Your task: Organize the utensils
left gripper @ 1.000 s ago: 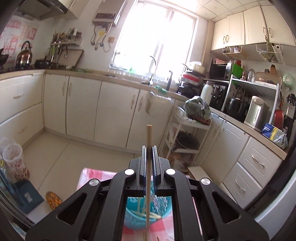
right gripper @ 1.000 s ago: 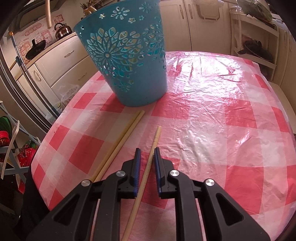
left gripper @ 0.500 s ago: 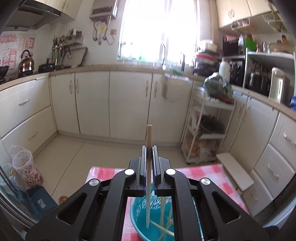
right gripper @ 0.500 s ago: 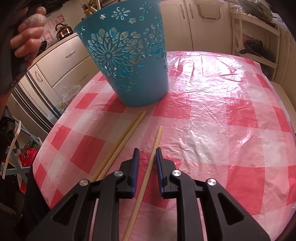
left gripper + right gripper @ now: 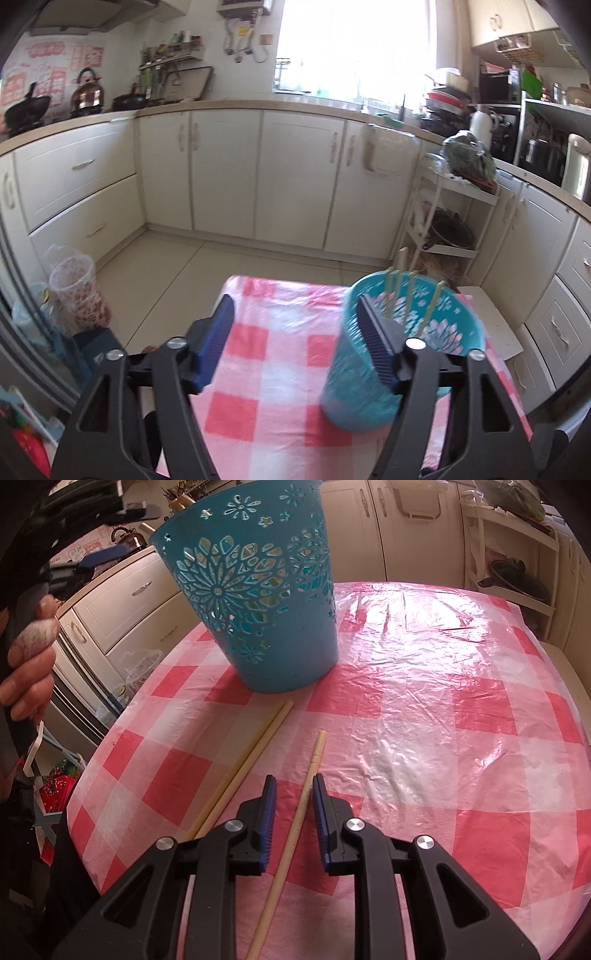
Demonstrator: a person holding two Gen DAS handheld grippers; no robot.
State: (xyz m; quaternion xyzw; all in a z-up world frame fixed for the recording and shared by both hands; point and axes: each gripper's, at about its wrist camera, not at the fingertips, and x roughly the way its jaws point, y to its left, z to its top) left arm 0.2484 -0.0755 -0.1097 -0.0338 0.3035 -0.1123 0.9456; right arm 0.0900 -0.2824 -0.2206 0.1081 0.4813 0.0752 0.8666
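A teal cut-out basket (image 5: 402, 347) stands on the red-checked table (image 5: 280, 369) with several wooden chopsticks (image 5: 410, 295) upright in it. My left gripper (image 5: 297, 332) hangs open and empty above the table, its right finger in front of the basket. In the right wrist view the basket (image 5: 258, 602) stands at the far left of the table (image 5: 443, 701). My right gripper (image 5: 293, 805) is low over the cloth, jaws open around a single chopstick (image 5: 295, 830) lying between them. A pair of chopsticks (image 5: 240, 771) lies to its left.
Cream kitchen cabinets (image 5: 258, 177) run along the far wall, and a white wire rack (image 5: 447, 221) stands right of them. A person's hand (image 5: 26, 664) holding the left gripper shows at the left edge of the right wrist view.
My left gripper has opened and let its chopstick go into the basket, then swung left of the basket. My right gripper has stayed open around the single chopstick.
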